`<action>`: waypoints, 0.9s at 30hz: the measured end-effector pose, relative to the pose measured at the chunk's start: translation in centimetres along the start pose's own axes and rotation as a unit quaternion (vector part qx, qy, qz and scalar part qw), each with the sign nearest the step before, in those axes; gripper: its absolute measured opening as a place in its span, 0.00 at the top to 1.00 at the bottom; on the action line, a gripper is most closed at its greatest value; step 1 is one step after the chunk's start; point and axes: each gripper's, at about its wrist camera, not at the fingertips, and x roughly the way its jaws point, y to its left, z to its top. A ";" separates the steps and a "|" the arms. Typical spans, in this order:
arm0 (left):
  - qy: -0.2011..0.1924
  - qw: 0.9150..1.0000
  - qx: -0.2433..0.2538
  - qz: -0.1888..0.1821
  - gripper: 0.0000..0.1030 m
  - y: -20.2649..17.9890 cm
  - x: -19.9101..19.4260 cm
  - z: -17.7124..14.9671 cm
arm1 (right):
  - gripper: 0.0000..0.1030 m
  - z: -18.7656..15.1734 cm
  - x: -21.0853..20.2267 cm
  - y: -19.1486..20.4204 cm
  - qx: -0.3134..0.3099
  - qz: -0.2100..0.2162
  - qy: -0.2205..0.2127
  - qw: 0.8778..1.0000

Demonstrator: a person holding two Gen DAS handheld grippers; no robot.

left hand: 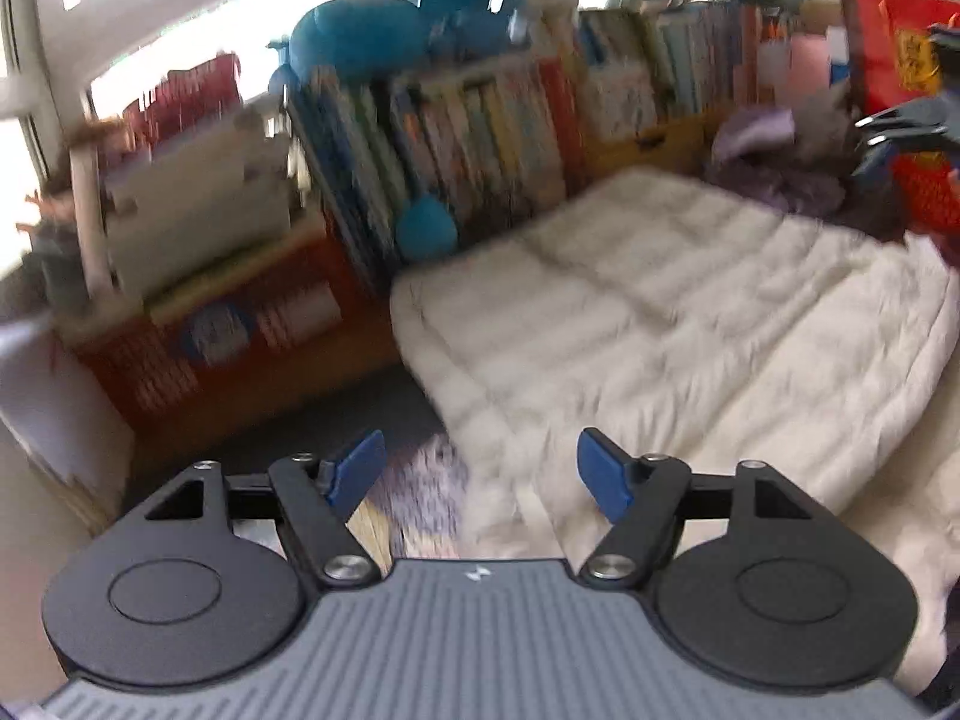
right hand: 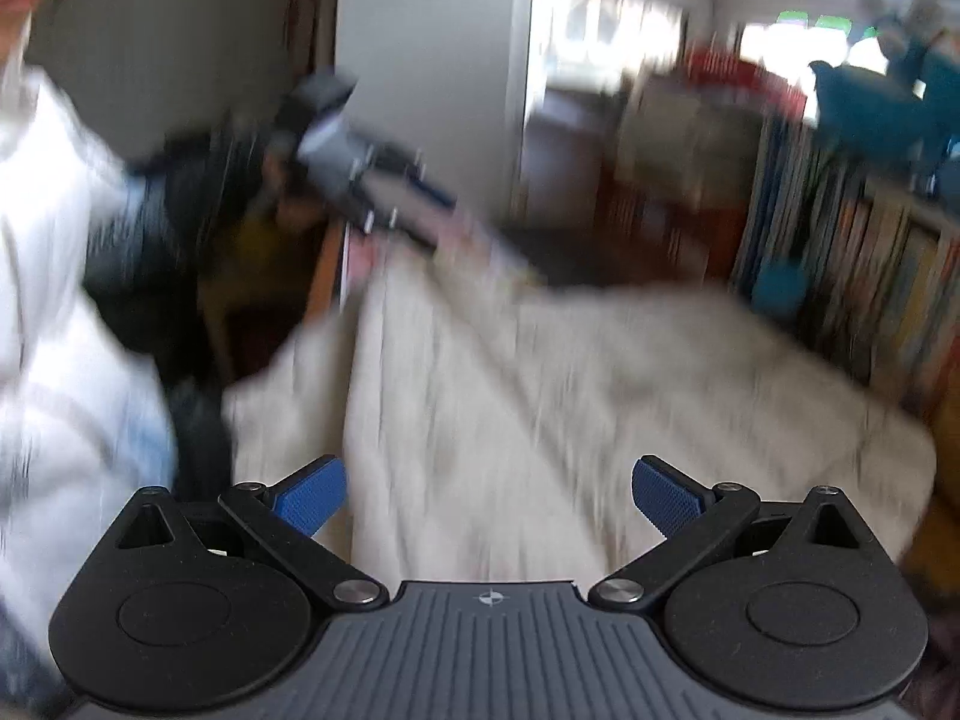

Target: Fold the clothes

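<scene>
By the window on the left stood a low orange shelf (left hand: 240, 360) stuffed with books, and next to it a taller bookcase (left hand: 456, 138) with a blue plush toy (left hand: 372, 42) slumped on top. Both views were smeared with blur, so fine detail was lost.

The left gripper (left hand: 480, 477) hung with its blue pads spread wide apart, nothing between them. Ahead of it and to the right lay the cream quilted garment (left hand: 678, 324), spread out flat over the surface at the foot of the bookcase. It looked thick and padded, stitched in broad bands, pale off-white all over, with soft rumples across the top and a rounded edge on the near left. I could not tell which part was sleeve or hem. Beyond its far right corner sat a heap of purple clothes (left hand: 774, 168).

From the right wrist camera, the same garment (right hand: 540, 396) filled the middle, one side hanging down in a fold near the person's white sleeve (right hand: 54, 312). The right gripper (right hand: 489, 501) was also splayed open and empty, poised just over the near edge of the cloth.
</scene>
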 end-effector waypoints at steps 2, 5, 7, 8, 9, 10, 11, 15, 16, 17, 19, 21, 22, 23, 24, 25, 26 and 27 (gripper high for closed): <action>-0.023 1.000 0.001 -0.006 0.28 -0.7 -0.8 0.8 | 0.00 1.2 2.7 1.2 0.001 -0.007 -0.003 1.000; -0.042 0.996 -0.011 -0.082 0.27 -2.0 -0.6 1.7 | 0.00 1.8 8.3 3.1 -0.010 0.024 0.013 1.000; -0.031 0.992 0.007 -0.119 0.27 -3.7 0.6 1.8 | 0.00 1.8 11.7 3.9 -0.022 0.053 0.033 0.998; -0.021 0.990 0.021 -0.135 0.27 -4.7 1.6 1.8 | 0.00 1.7 13.2 4.4 -0.031 0.068 0.048 0.996; -0.015 0.987 0.031 -0.156 0.27 -5.5 2.5 1.7 | 0.00 1.5 14.3 4.8 -0.040 0.083 0.065 0.994; -0.007 0.983 0.041 -0.176 0.27 -6.3 3.4 1.5 | 0.00 1.2 15.3 5.1 -0.050 0.097 0.082 0.991; 0.006 0.980 0.048 -0.193 0.27 -6.9 4.4 1.2 | 0.00 0.9 16.0 5.2 -0.056 0.105 0.099 0.988; 0.056 0.972 0.060 -0.220 0.25 -7.6 8.2 -0.3 | 0.00 -0.8 15.0 4.6 -0.066 0.093 0.132 0.985; 0.060 0.971 0.051 -0.227 0.24 -7.1 8.8 -0.7 | 0.00 -1.3 14.3 4.5 -0.070 0.087 0.136 0.984; 0.064 0.969 0.041 -0.233 0.24 -6.7 9.3 -1.0 | 0.00 -1.9 13.5 4.4 -0.073 0.081 0.139 0.984; 0.068 0.968 0.024 -0.239 0.23 -5.5 9.4 -1.3 | 0.00 -3.0 11.8 4.4 -0.075 0.070 0.146 0.984; 0.070 0.969 0.021 -0.235 0.23 -4.8 9.0 -1.7 | 0.00 -4.3 10.2 4.0 -0.068 0.057 0.148 0.985; 0.071 0.970 0.022 -0.231 0.23 -4.4 8.7 -2.0 | 0.00 -4.8 9.5 3.6 -0.060 0.050 0.148 0.986; 0.073 0.971 0.024 -0.226 0.23 -3.9 8.4 -2.2 | 0.00 -5.3 8.8 3.4 -0.054 0.044 0.148 0.987; 0.073 0.972 0.024 -0.222 0.23 -3.4 8.0 -2.6 | 0.00 -5.8 8.1 3.1 -0.048 0.034 0.153 0.987; 0.074 0.973 0.023 -0.218 0.23 -3.1 7.5 -3.0 | 0.00 -6.2 7.5 2.8 -0.044 0.026 0.157 0.986; 0.074 0.974 0.020 -0.215 0.23 -2.7 7.1 -3.4 | 0.00 -6.5 7.0 2.4 -0.041 0.020 0.161 0.986; 0.075 0.974 0.017 -0.212 0.23 -2.4 6.8 -3.7 | 0.00 -6.9 6.4 2.1 -0.038 0.012 0.164 0.986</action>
